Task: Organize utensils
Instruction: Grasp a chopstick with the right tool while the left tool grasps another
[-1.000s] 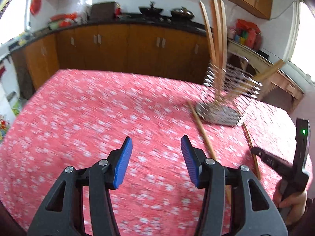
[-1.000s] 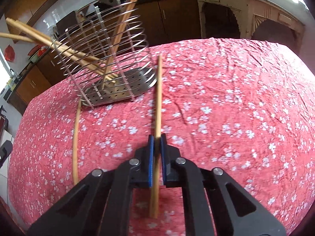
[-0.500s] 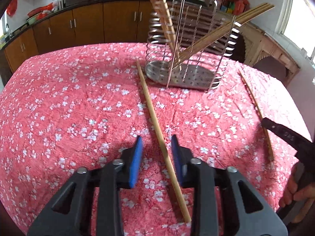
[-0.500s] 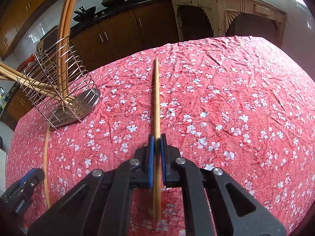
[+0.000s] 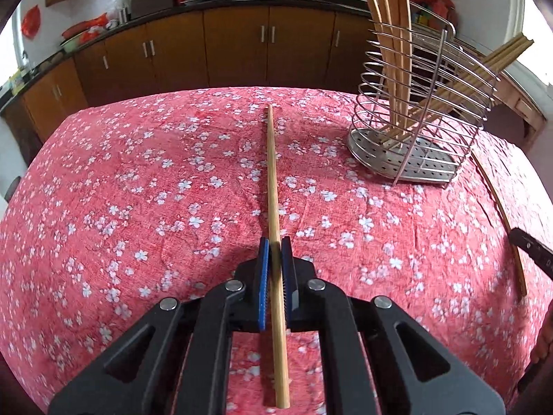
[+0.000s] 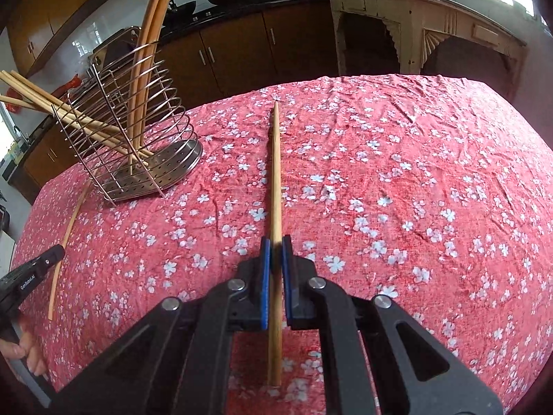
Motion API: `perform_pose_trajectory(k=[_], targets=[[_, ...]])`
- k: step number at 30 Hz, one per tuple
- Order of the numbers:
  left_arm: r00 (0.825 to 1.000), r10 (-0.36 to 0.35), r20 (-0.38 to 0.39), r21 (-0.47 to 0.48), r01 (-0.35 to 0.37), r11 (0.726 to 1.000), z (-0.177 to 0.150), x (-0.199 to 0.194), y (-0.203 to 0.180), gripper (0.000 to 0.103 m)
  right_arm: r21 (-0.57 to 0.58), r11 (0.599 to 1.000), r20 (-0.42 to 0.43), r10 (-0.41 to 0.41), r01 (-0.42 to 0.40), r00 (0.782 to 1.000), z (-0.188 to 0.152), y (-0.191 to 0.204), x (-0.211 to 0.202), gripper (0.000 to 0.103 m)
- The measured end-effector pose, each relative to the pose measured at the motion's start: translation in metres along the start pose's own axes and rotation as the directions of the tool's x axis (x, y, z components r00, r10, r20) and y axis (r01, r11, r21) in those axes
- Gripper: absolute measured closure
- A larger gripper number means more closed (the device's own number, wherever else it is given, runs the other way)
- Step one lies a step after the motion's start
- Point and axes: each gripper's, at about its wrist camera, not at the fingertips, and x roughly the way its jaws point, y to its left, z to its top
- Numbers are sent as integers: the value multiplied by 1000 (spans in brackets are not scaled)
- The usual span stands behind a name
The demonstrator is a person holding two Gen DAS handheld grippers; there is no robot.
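My left gripper [image 5: 275,242] is shut on a long wooden chopstick [image 5: 273,186] that points forward over the red flowered tablecloth [image 5: 138,207]. My right gripper [image 6: 275,240] is shut on a second wooden chopstick [image 6: 275,173], also pointing forward just above the cloth. A steel wire utensil holder [image 5: 421,131] with several wooden chopsticks in it stands at the right in the left wrist view; it also shows in the right wrist view [image 6: 138,138] at the left. The chopstick in my right gripper appears at the right edge of the left wrist view [image 5: 501,207].
Brown kitchen cabinets [image 5: 224,45] and a dark counter with pans run behind the table. A cream carved wooden table [image 6: 432,24] stands beyond the far right edge. The other gripper's tip shows in each view, left wrist [image 5: 532,252], right wrist [image 6: 34,269].
My left gripper swung to the chopstick by the holder, lined up with it and closed on it. My right gripper stayed shut on its chopstick and drew back from the holder.
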Motion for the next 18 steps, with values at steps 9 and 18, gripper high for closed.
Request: perform_pose_trajectory(k=[9, 18], targets=[[1000, -28, 12, 11, 28, 1000, -20, -13, 16, 81, -55, 997, 4, -51, 51, 999, -2, 7, -2, 95], [1000, 17, 7, 41, -17, 999, -13, -8, 0, 81, -106, 988, 10, -113, 113, 994, -4, 22, -4, 95]])
